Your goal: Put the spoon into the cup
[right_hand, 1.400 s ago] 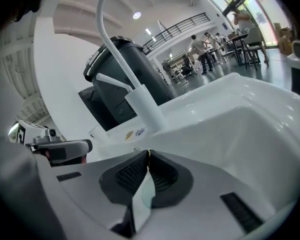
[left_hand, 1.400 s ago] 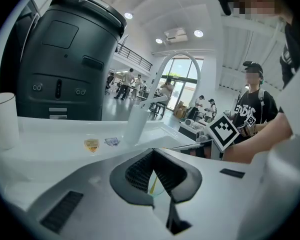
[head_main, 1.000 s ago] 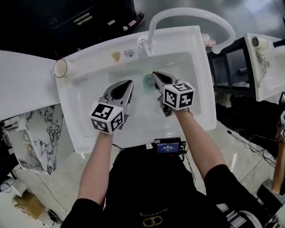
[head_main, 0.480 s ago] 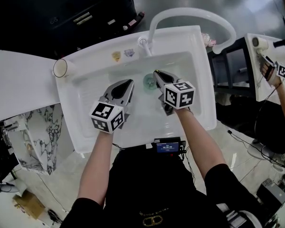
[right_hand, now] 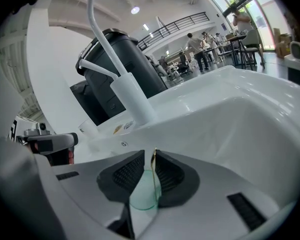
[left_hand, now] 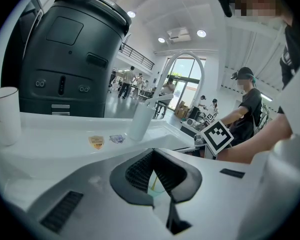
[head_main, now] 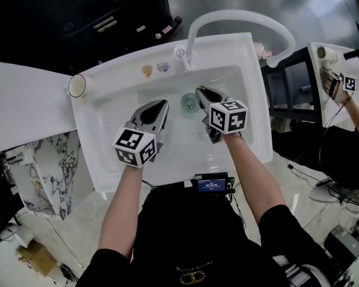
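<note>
Two grippers hang over the white sink (head_main: 242, 58). The head view places the green cup (head_main: 188, 103) in the basin at the tip of the right gripper (head_main: 198, 91), but the spoon is too thin to see there. The right gripper view shows the gold spoon (right_hand: 153, 174) standing in the cup, between jaws that have just been opening and no longer pinch it. The left gripper (head_main: 164, 104) is clenched and empty.

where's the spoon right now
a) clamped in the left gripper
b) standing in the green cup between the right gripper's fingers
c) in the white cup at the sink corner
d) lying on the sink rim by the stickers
b: in the right gripper view the thin gold spoon stands upright in the green cup, in the gap between the right gripper's fingers, which have just been opening.
</note>
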Demonstrator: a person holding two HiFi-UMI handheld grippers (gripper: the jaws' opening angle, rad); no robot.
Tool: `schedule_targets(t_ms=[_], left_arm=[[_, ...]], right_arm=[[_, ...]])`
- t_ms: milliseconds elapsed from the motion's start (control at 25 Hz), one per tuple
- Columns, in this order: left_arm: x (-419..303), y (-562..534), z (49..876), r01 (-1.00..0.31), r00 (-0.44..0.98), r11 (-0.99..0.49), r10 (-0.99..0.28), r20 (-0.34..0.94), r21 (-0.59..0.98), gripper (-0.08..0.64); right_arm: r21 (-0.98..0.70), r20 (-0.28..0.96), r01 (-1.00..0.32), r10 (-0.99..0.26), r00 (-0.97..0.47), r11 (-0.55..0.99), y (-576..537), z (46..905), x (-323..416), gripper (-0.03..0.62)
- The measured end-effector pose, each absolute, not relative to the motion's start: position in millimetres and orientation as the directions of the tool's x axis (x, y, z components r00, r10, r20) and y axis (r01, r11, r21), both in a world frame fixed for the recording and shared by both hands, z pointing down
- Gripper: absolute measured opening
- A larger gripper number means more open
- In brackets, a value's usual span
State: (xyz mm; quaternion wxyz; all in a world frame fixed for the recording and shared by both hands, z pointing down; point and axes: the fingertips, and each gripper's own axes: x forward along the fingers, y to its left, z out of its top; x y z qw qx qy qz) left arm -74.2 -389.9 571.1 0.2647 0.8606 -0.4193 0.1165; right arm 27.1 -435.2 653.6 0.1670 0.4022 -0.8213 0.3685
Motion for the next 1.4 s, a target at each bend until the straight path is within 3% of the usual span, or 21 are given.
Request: schedule_targets(t_ms=[240,520,1240,1400], left_arm=[[-73.5,-390.3,568.9,-0.784,0.621,-0.51,-0.662,0.419,0.354,0.008],[-72.5,-391.2,566.8,-0.783,0.622,-0.513,-0.664,0.415,0.352,0.008],[-64.6,-395.1,551.4,-0.778,0.627,-0.528,-0.677,0.386,0.34,0.008],[-60.6,-393.6,546.2,-0.774,0.633,-0.536,-0.678,0.375,0.337,0.009]], right_arm=[[-0.478,0.577,-0.782,-0.528,-0.623,0.4,-436.5,654.6,29.3,0.181],[-0.463,0.59,-0.799,-0.539,-0.601,0.384,-438.8,654.7,37.7,0.237],[-0.391,0.549,-0.809,-0.594,-0.588,0.44,-438.4,606.2,60.2,0.241],[-0.371,0.53,-0.796,-0.595,-0.604,0.478,-431.2,587.0,58.7,0.215]])
